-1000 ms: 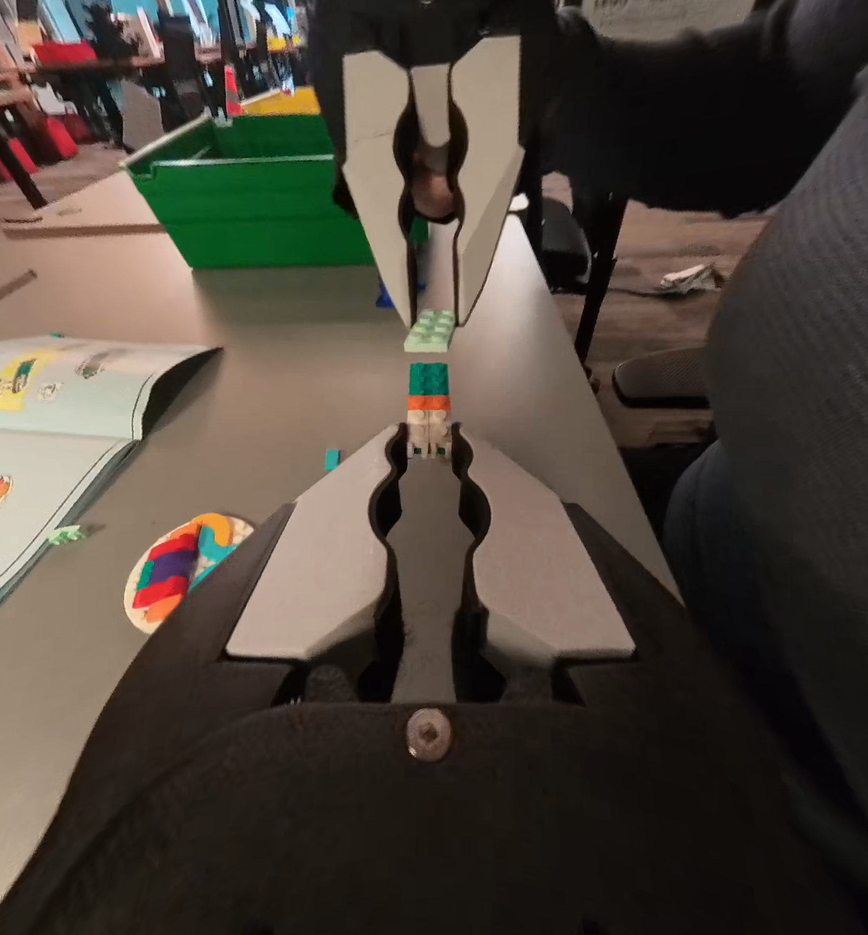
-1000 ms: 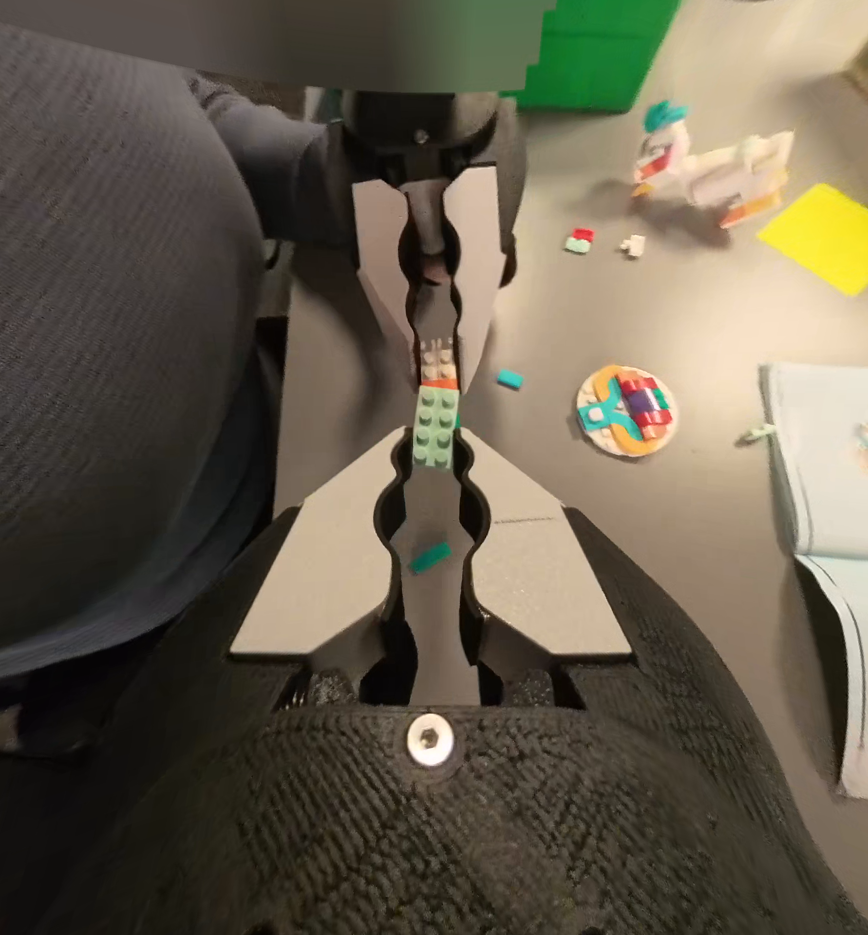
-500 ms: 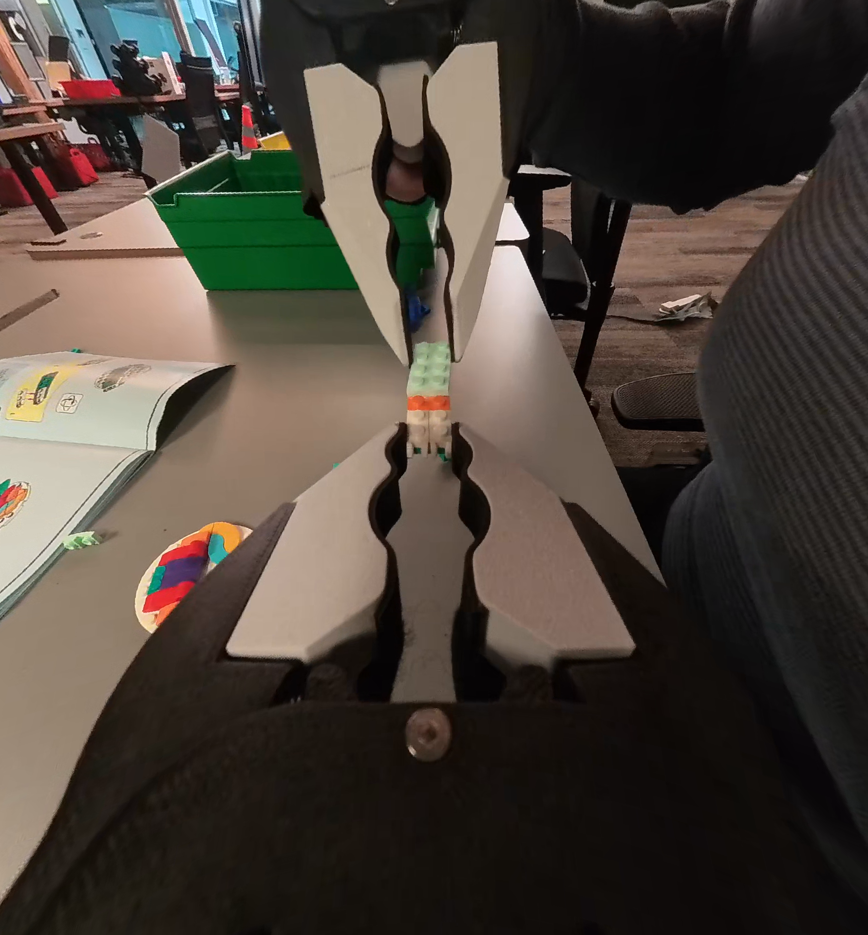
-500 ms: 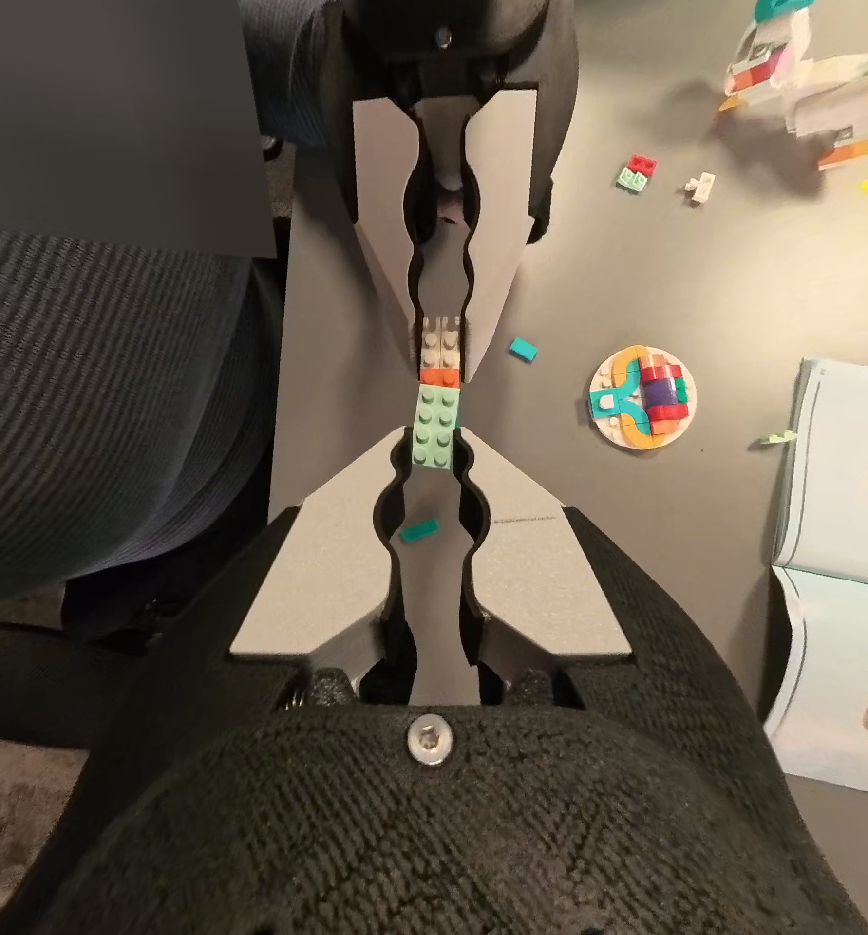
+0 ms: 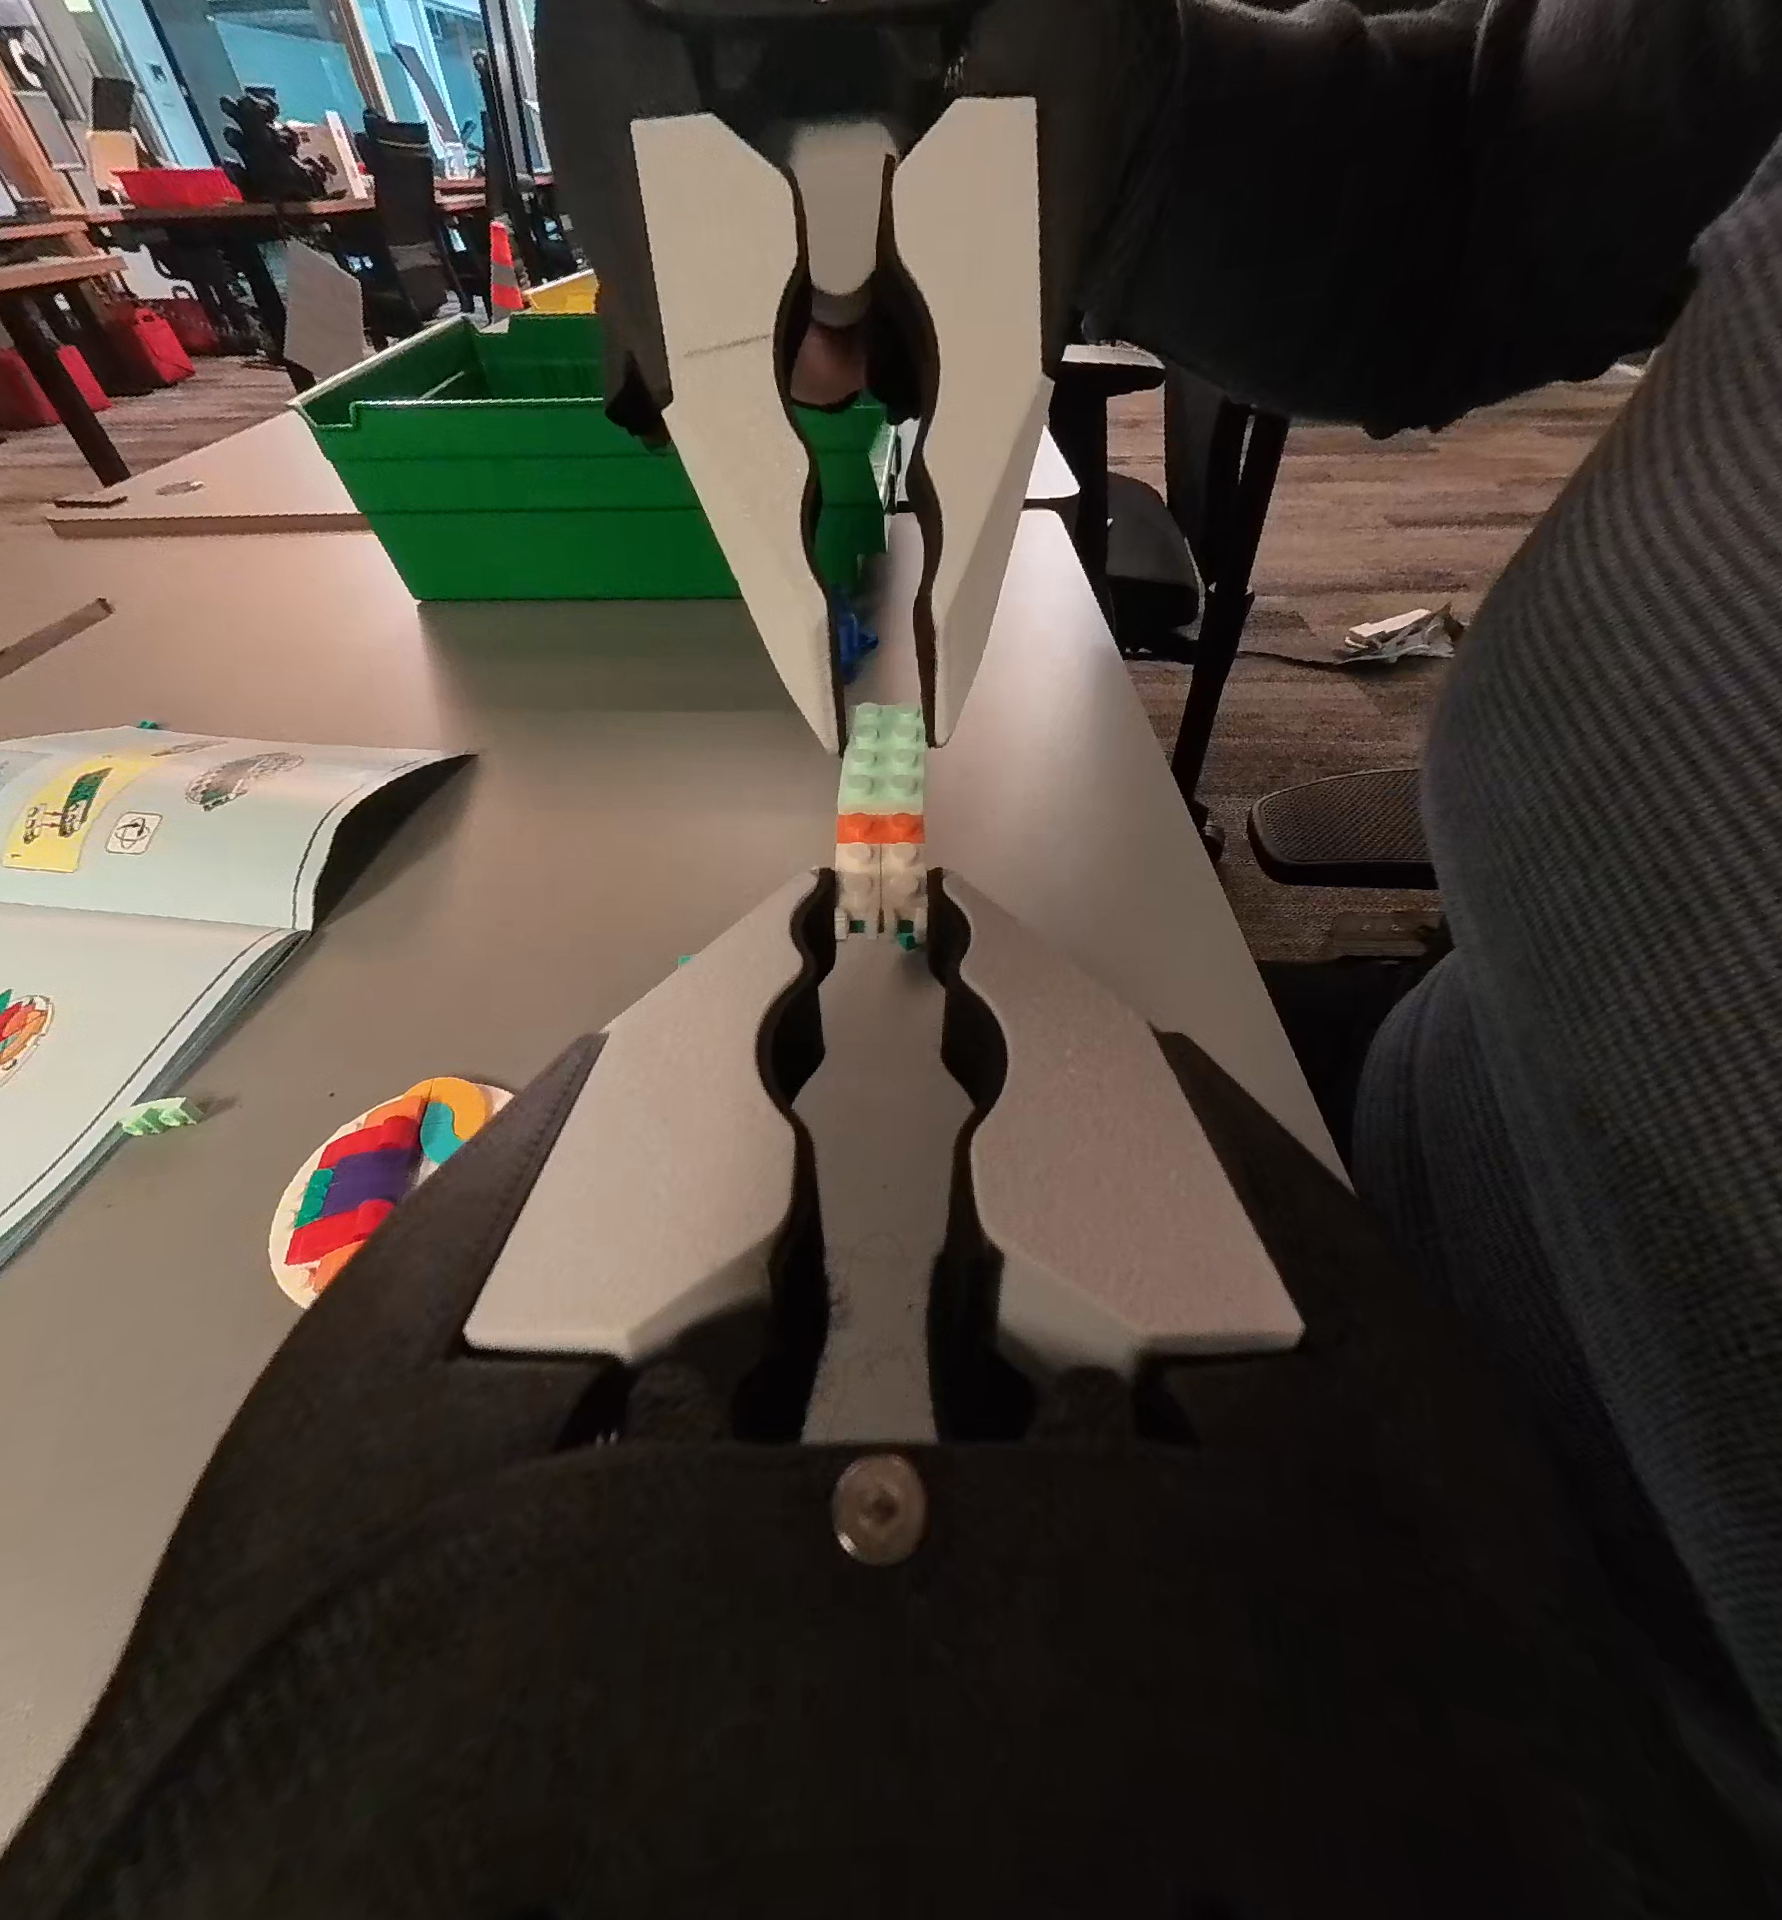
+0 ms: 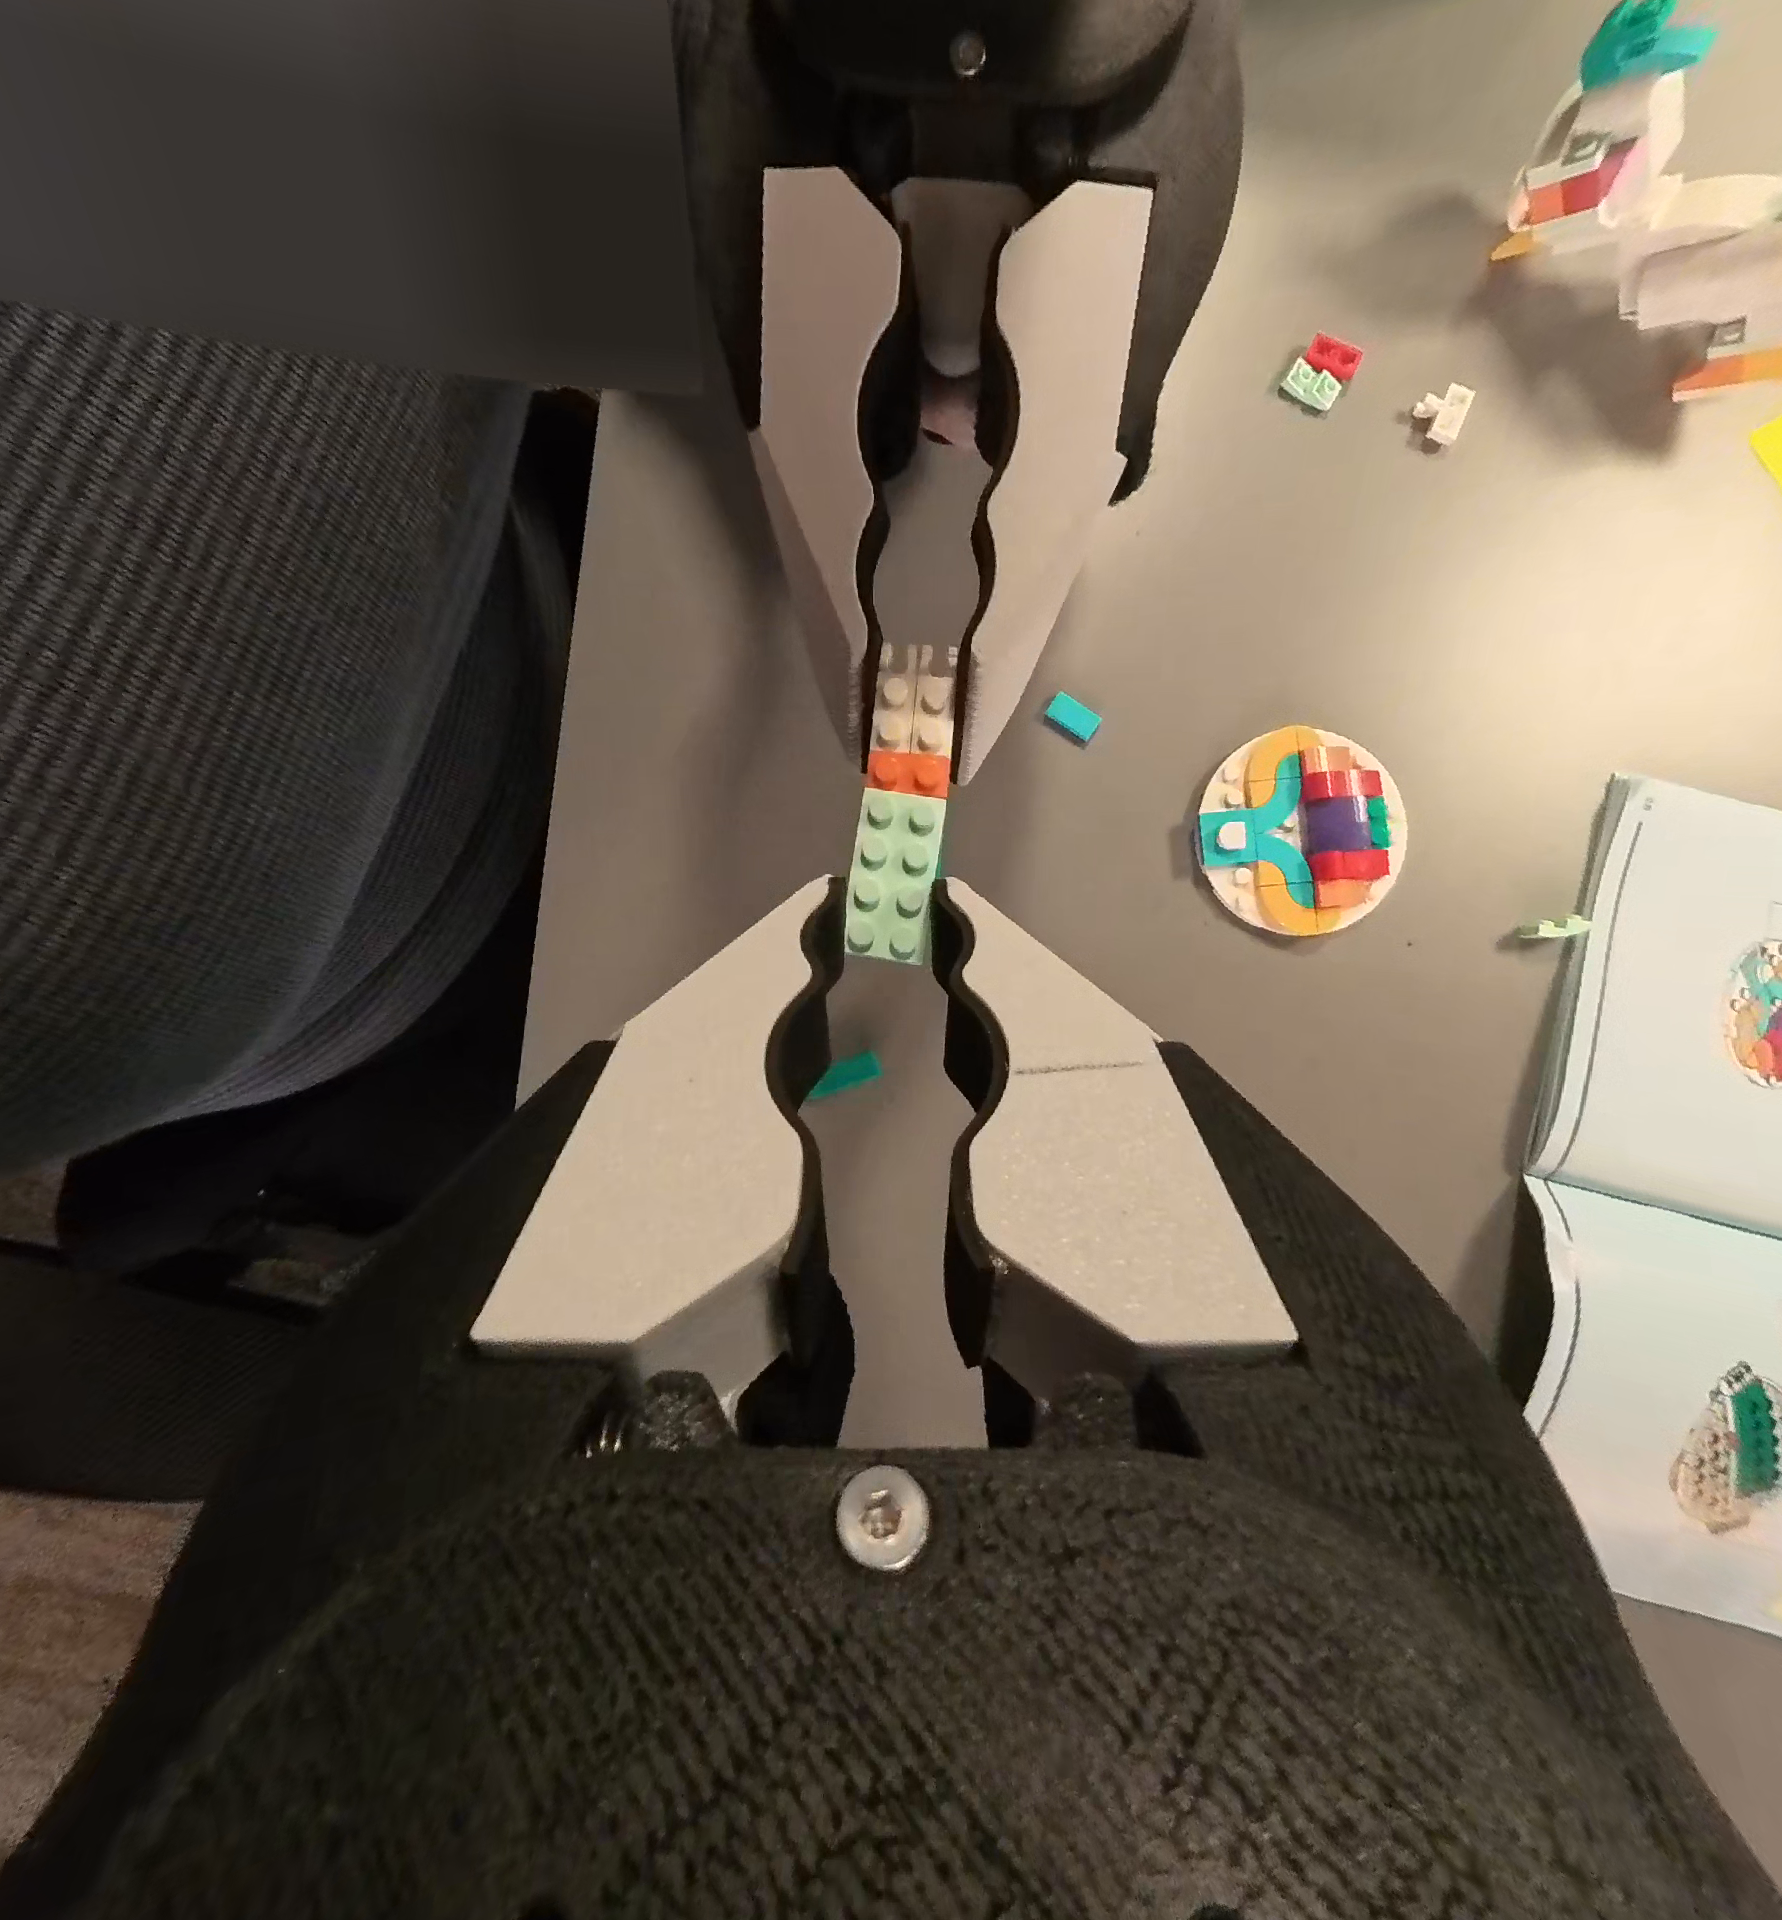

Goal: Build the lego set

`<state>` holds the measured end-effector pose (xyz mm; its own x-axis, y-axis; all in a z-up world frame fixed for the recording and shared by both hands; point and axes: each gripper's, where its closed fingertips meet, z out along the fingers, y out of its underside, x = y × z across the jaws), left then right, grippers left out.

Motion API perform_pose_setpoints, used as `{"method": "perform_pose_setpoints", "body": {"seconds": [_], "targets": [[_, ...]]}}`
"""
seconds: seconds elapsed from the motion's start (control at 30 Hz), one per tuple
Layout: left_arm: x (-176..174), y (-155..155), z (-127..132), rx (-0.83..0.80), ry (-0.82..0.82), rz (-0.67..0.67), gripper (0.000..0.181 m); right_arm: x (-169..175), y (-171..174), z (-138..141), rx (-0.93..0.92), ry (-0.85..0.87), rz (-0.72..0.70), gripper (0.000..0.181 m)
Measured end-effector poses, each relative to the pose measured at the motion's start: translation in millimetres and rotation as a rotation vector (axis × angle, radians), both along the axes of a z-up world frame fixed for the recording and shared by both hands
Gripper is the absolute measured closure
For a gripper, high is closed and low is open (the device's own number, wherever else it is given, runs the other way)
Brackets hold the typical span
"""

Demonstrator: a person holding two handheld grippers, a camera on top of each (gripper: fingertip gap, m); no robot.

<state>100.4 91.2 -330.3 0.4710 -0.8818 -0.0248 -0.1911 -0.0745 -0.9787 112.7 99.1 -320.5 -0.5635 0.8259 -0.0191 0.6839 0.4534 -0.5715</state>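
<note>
My left gripper [image 5: 882,896] is shut on the white end of a small lego assembly [image 5: 885,868] of white, orange and teal bricks, held above the table. My right gripper [image 6: 887,914] is shut on a light green plate [image 6: 895,878]. The plate lies on top of the assembly, butted against its orange brick [image 6: 906,772]. The two grippers face each other tip to tip; in the left wrist view the right gripper [image 5: 882,727] comes down from above, and in the right wrist view the left gripper [image 6: 913,717] holds the white bricks [image 6: 913,707].
A round multicoloured lego disc [image 6: 1300,831] and an open instruction booklet [image 6: 1697,1143] lie on the grey table [image 6: 1282,582]. Loose teal tiles [image 6: 1072,717], small bricks [image 6: 1323,372] and a white lego bird model [image 6: 1697,229] lie farther off. A green bin [image 5: 554,488] stands at the back. The person's torso is beside the table edge. Only a small space, under 4 cm, lies between the two pairs of fingers. It is some 12 cm from my left tips to the round multicoloured lego disc [image 6: 1300,831]. Seen from the left wrist view [image 5: 416,1165] as well.
The right gripper brought the light green plate down from a gap above the assembly onto its teal top. Both grippers rose and tilted slightly together.
</note>
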Motion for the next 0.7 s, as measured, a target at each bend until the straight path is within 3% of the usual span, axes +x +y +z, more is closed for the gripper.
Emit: {"method": "perform_pose_setpoints", "body": {"seconds": [0.7], "targets": [[-0.7, 0.1, 3.0, 0.013, -0.006, 0.003, 0.166, -1.2, 0.0, 0.4, 0.022, -0.028, 0.038, 0.166]]}}
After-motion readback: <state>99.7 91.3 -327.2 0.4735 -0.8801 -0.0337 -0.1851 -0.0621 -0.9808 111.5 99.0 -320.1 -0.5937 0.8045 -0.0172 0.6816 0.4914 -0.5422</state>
